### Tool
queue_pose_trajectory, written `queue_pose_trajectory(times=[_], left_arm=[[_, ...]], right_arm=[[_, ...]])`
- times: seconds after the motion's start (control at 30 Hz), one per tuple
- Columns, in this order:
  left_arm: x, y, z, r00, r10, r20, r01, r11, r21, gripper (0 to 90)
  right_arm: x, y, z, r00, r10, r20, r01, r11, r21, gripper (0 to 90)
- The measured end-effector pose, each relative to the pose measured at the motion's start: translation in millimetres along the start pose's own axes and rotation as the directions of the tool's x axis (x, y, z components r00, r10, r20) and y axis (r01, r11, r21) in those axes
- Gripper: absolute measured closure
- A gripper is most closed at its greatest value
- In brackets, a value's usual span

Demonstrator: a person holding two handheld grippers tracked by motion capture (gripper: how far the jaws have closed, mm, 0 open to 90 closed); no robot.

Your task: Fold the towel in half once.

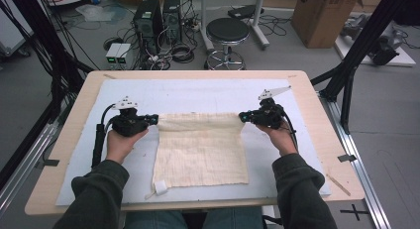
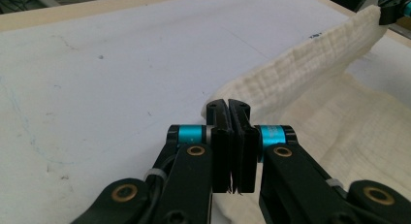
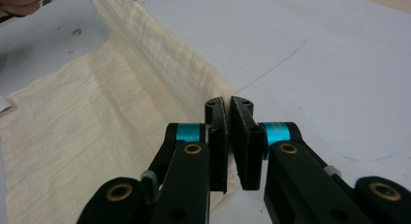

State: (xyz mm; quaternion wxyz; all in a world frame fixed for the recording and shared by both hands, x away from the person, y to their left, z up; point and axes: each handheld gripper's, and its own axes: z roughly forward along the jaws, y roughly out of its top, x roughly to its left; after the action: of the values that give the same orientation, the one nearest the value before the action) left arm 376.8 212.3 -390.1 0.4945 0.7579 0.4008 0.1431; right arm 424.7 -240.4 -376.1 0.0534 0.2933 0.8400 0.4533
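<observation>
The cream cloth [image 1: 200,149] lies in the middle of the white mat [image 1: 198,92], its far edge lifted off the mat and pulled taut between the two tongs, the rest of it spreading flat toward the person. At the cloth's near left corner a small white tag [image 1: 160,187] sticks out onto the mat.

At the cloth's far left corner, the left gripper [image 1: 154,119] has its jaws clamped together on the fabric; in the left gripper view [image 2: 228,107] the two black jaws stand pressed nearly flat against each other with the cloth corner bunched right at their tips. From there the raised edge runs as a ribbed band up to the other tong's blue-tipped jaw in the top right corner.

At the cloth's far right corner, the right gripper [image 1: 242,117] is likewise pinched on the fabric; in the right gripper view [image 3: 228,105] the jaws are drawn together with only a thin slit between them, the cloth's corner caught at the tips.

Each tong sits in a hand, dark sleeves coming in from the cloth's near side. The mat under the cloth covers a wooden table [image 1: 322,125]. Beyond the table from the cloth, a black stool [image 1: 227,33] stands on the floor, with a cardboard box [image 1: 322,16] to its right.
</observation>
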Motion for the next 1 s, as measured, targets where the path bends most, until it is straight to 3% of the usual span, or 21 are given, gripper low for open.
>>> queue_pose_trajectory(times=[0.13, 0.3, 0.53, 1.0], left_arm=[[-5.3, 1.4, -6.4, 0.9998, 0.013, 0.012, -0.013, 0.9999, -0.010, 87.7], [-11.9, 0.5, -10.0, 0.9985, 0.054, 0.014, -0.054, 0.9984, 0.019, 87.6], [-15.7, -11.8, -12.7, 0.9988, 0.043, 0.025, -0.043, 0.9989, 0.017, 87.6], [-28.7, -29.2, -23.9, 0.9956, 0.073, 0.058, -0.074, 0.9971, 0.016, 87.6]], right_arm=[[5.8, -0.9, -2.7, 0.9999, -0.012, -0.004, 0.012, 1.000, 0.004, 85.3], [8.7, -9.6, -4.0, 0.9999, -0.008, -0.013, 0.008, 1.000, 0.002, 85.4], [14.6, -16.3, -7.9, 0.9995, -0.016, -0.027, 0.016, 1.000, 0.003, 85.3], [28.8, -32.7, -12.9, 0.9985, -0.027, -0.047, 0.027, 1.000, 0.003, 85.4]])
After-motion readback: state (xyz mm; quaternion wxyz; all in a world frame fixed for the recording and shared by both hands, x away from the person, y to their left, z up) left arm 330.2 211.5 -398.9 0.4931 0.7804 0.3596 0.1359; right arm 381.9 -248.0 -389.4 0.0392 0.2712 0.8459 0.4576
